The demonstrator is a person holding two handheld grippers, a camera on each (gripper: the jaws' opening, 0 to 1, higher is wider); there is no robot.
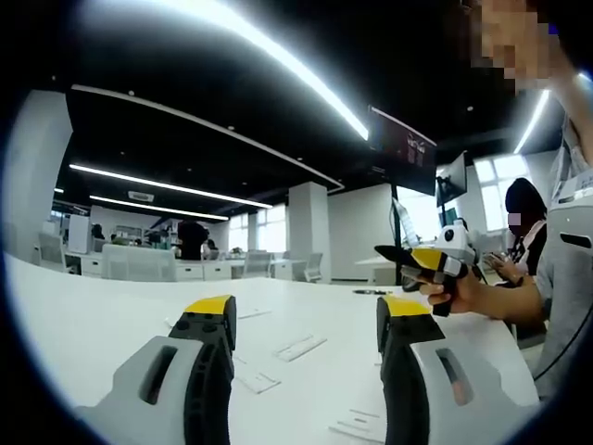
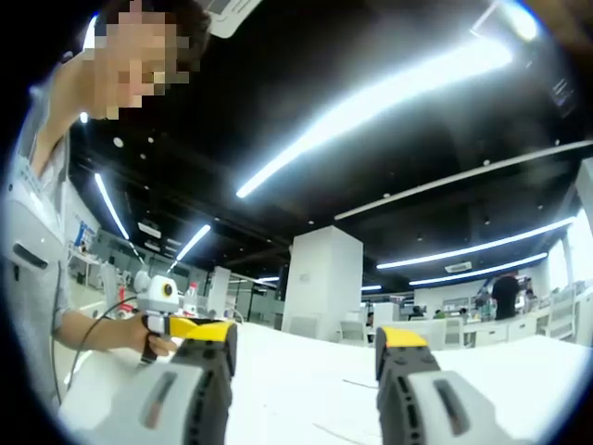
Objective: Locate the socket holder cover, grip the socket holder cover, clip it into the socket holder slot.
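Observation:
In the left gripper view my left gripper (image 1: 308, 320) stands open over the white table (image 1: 83, 324), nothing between its yellow-tipped jaws. Several flat white plastic pieces lie on the table ahead: one (image 1: 301, 348) between the jaws, one (image 1: 255, 378) nearer, one (image 1: 361, 426) at the bottom. I cannot tell which is the socket holder cover. My right gripper (image 1: 417, 262) hangs above the table at the right, held in a hand (image 1: 463, 292). In the right gripper view my right gripper (image 2: 306, 348) is open and empty, and the left gripper (image 2: 162, 311) shows at the left in a hand.
The person holding the grippers stands at the table's right side (image 1: 565, 278). Another person (image 1: 523, 218) sits behind. A dark hanging sign (image 1: 403, 148) and a monitor (image 1: 454, 176) stand beyond the table. White pillars (image 2: 320, 283), desks and chairs are in the background.

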